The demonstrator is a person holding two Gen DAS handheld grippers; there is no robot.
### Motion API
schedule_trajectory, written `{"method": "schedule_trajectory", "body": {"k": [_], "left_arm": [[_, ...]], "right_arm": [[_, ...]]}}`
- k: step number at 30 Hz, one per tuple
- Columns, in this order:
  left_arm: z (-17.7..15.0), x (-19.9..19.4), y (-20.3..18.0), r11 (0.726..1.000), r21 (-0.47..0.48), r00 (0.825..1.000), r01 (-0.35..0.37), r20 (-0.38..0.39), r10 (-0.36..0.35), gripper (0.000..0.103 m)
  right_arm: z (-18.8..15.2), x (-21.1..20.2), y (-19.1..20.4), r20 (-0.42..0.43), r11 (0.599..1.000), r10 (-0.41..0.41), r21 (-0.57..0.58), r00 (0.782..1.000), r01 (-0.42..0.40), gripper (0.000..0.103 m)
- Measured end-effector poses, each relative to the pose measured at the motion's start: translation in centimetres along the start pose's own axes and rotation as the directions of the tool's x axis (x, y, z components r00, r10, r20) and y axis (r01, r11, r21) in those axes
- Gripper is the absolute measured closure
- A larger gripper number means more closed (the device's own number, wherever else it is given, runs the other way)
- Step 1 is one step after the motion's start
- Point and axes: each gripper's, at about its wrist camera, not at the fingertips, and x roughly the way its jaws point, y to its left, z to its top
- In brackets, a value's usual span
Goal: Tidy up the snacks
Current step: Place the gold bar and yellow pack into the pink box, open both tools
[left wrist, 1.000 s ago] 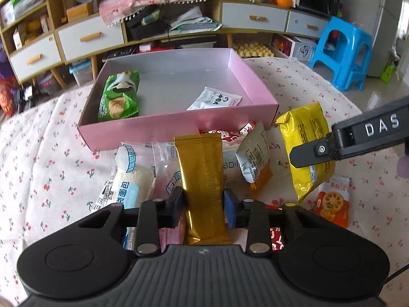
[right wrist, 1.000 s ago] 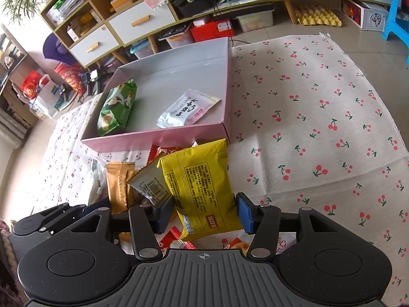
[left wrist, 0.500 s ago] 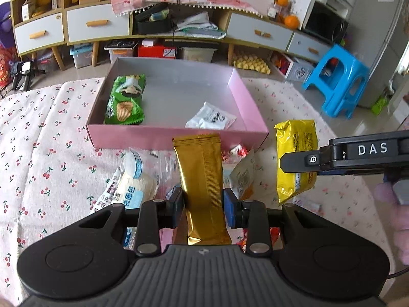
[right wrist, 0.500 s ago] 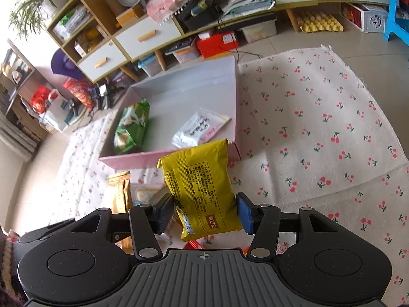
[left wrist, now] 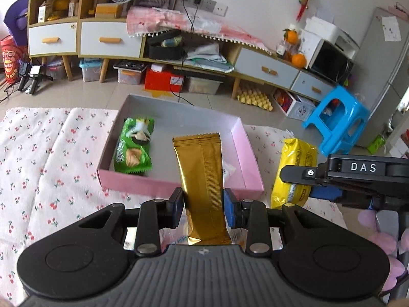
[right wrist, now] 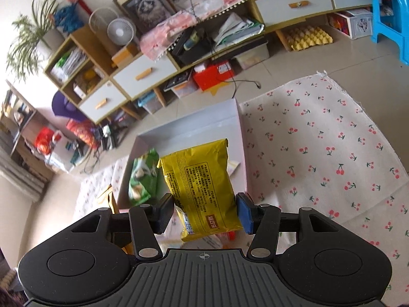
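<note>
My left gripper (left wrist: 203, 206) is shut on a long gold snack packet (left wrist: 202, 179), held upright over the near wall of the pink box (left wrist: 245, 151). Inside the box lie a green chips bag (left wrist: 134, 149) and a white sachet (left wrist: 228, 171), mostly hidden behind the gold packet. My right gripper (right wrist: 204, 213) is shut on a yellow snack bag (right wrist: 202, 186), lifted in front of the box (right wrist: 241, 138). The left wrist view shows that yellow bag (left wrist: 294, 174) and the right gripper to the right of the box.
The box sits on a cherry-print cloth (left wrist: 46, 168). A few loose snacks lie under the grippers, mostly hidden. Beyond the cloth are a low cabinet (left wrist: 107, 41), storage bins, a yellow egg tray (left wrist: 253, 99) and a blue stool (left wrist: 337, 125). A person's pink sleeve (left wrist: 383, 243) shows at lower right.
Both grippers have risen with their packets, away from the pile of snacks on the cloth. The box now appears lower and farther below, and more of the room shows.
</note>
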Motion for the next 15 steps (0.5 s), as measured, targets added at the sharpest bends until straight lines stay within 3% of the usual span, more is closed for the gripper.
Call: {"method": "schedule_trajectory", "body": {"k": [8, 15], "left_arm": [[2.3, 2.3, 1.7, 0.998, -0.050, 0.999, -0.032, 0.004, 0.033, 0.073], [4.2, 4.8, 2.7, 0.998, -0.020, 0.998, -0.052, 0.037, 0.053, 0.073]], "right_arm": [[1.6, 2.2, -0.5, 0.041, 0.999, -0.013, 0.052, 0.999, 0.011, 0.051], [3.9, 4.9, -1.5, 0.074, 0.996, -0.006, 0.092, 0.997, -0.001, 0.051]]}}
